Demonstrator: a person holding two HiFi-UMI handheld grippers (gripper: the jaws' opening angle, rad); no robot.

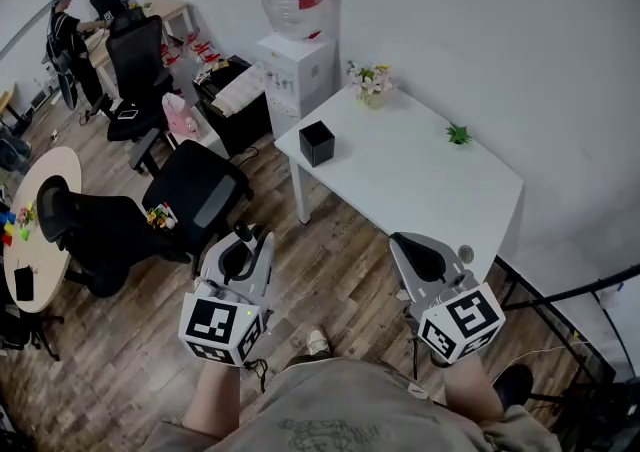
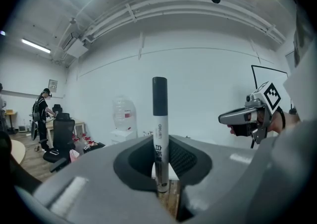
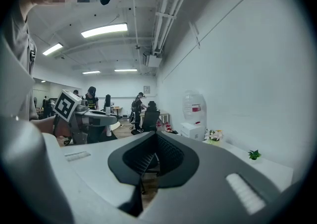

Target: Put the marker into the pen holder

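Note:
In the left gripper view the marker (image 2: 159, 119) stands upright, dark cap on top and white printed barrel below, with my left gripper (image 2: 161, 188) shut on its lower end. From the head view, the left gripper (image 1: 243, 242) is held over the wooden floor, left of the white table (image 1: 430, 190), and the marker (image 1: 240, 234) pokes out of its tips. The pen holder (image 1: 316, 143), a black open cube, sits on the table's near left corner, well ahead of both grippers. My right gripper (image 1: 412, 246) is shut with nothing in it, near the table's front edge.
A flower pot (image 1: 370, 84) and a small green plant (image 1: 458, 134) stand at the back of the table. A water dispenser (image 1: 297, 65) is beyond its left end. Black office chairs (image 1: 195, 195) and a round table (image 1: 35, 190) stand to the left, with a person (image 1: 65, 35) far back.

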